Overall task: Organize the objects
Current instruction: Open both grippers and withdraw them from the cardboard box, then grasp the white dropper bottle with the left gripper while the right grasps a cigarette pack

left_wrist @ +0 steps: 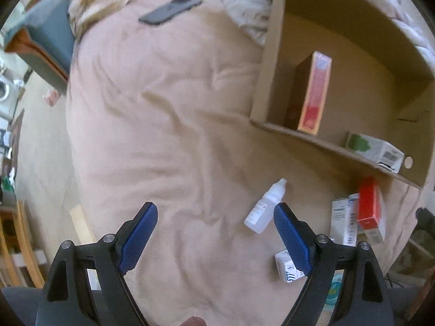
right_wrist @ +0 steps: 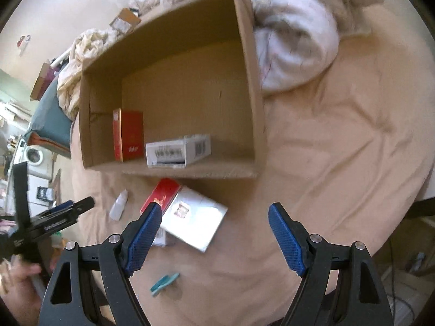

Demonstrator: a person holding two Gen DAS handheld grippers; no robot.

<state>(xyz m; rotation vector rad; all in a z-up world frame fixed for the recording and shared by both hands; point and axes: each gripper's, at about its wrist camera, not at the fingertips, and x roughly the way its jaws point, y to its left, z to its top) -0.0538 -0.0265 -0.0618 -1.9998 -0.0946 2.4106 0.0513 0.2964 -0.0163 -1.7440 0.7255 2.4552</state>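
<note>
An open cardboard box [left_wrist: 274, 54] [right_wrist: 250, 87] lies on its side on the beige bedspread. Inside stand a red box [left_wrist: 312, 92] [right_wrist: 129, 134] and a white carton [left_wrist: 376, 148] [right_wrist: 178, 150]. In front lie a white dropper bottle [left_wrist: 265, 206] [right_wrist: 118, 205], a red packet [left_wrist: 368, 203] [right_wrist: 160, 193], a silver-white box [right_wrist: 195, 217] and small white cartons [left_wrist: 288, 267]. My left gripper [left_wrist: 216, 235] is open and empty, just left of the bottle; it also shows in the right wrist view [right_wrist: 78, 206]. My right gripper [right_wrist: 214, 235] is open and empty above the silver-white box.
A dark phone [left_wrist: 170, 9] lies on the bed far back. Crumpled white bedding [right_wrist: 293, 43] sits right of the box. A teal clip [right_wrist: 164, 284] lies near the bed's front. A washing machine [right_wrist: 34, 156] stands beyond the bed's left edge.
</note>
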